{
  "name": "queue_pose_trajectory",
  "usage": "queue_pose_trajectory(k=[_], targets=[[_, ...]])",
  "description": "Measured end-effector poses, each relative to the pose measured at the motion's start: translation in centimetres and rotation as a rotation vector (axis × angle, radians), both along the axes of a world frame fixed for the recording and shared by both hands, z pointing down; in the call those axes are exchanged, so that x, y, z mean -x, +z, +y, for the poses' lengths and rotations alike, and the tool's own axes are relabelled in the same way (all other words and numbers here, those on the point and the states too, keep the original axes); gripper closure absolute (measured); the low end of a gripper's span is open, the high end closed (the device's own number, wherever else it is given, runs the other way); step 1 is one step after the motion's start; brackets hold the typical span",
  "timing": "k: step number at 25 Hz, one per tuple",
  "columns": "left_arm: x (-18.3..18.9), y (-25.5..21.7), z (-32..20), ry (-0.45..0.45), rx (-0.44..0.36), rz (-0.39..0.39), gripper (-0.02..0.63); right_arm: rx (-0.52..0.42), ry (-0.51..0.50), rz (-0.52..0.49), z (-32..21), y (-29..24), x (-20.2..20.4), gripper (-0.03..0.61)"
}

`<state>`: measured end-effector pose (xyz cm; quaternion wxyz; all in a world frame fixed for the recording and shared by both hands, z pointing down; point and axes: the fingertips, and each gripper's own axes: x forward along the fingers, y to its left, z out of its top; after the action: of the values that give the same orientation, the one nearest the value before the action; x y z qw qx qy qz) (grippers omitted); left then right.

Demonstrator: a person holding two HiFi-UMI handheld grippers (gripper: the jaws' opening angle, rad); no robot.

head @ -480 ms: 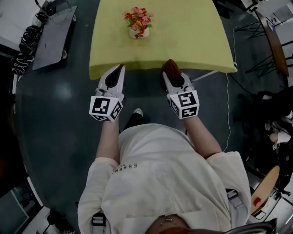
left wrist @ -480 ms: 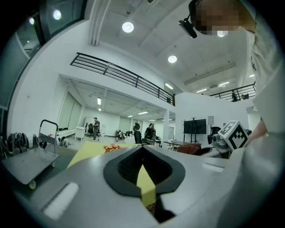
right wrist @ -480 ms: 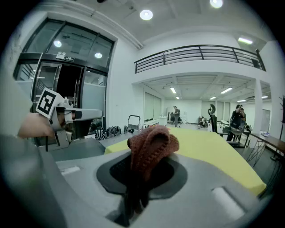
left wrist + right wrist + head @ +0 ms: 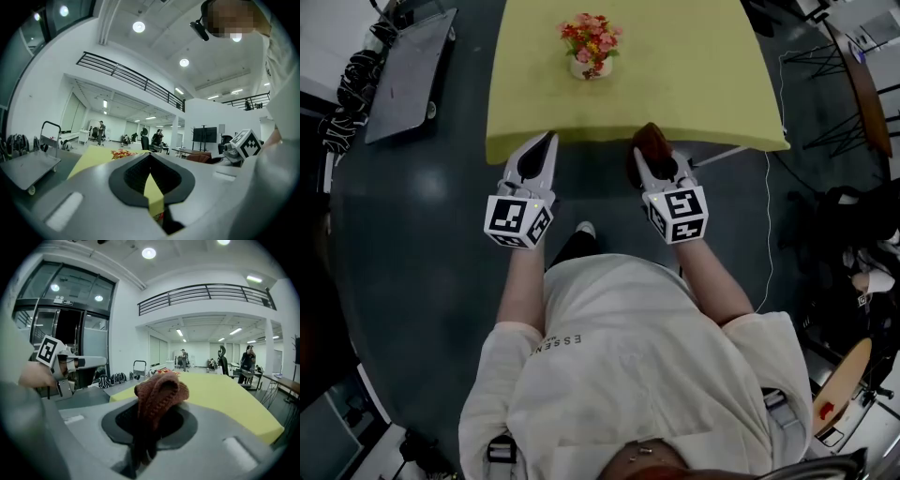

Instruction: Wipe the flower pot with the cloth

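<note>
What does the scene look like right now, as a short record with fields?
table: yellow top
flower pot: upright on the table, untouched
right gripper: shut on the cloth, at the table's near edge
cloth: brown knit, bunched between the right gripper's fingers
left gripper: fingers together, empty

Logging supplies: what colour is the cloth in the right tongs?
Reddish brown; the cloth shows best in the right gripper view.
</note>
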<state>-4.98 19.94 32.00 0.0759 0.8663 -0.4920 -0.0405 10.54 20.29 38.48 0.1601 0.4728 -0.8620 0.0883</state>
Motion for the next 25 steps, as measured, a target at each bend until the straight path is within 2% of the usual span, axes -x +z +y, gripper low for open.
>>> queue_pose_trajectory(k=[7,15,25], targets=[[1.5,1.3,-3.0,0.018,0.034,0.007,0.597,-0.016,0.011,0.031,-2.2,0.5,1.2,0.525],[3.1,2.7,-6.3,0.075,0.054,0.009,0.597,0.050,0.056,0.057,-5.1,2.7,2.9,0.525],[2.9,6.2,-11.9,0.054,0.144,-0.011,0.598,0.137,0.045,0.077,-11.2,5.4,1.6,0.525]])
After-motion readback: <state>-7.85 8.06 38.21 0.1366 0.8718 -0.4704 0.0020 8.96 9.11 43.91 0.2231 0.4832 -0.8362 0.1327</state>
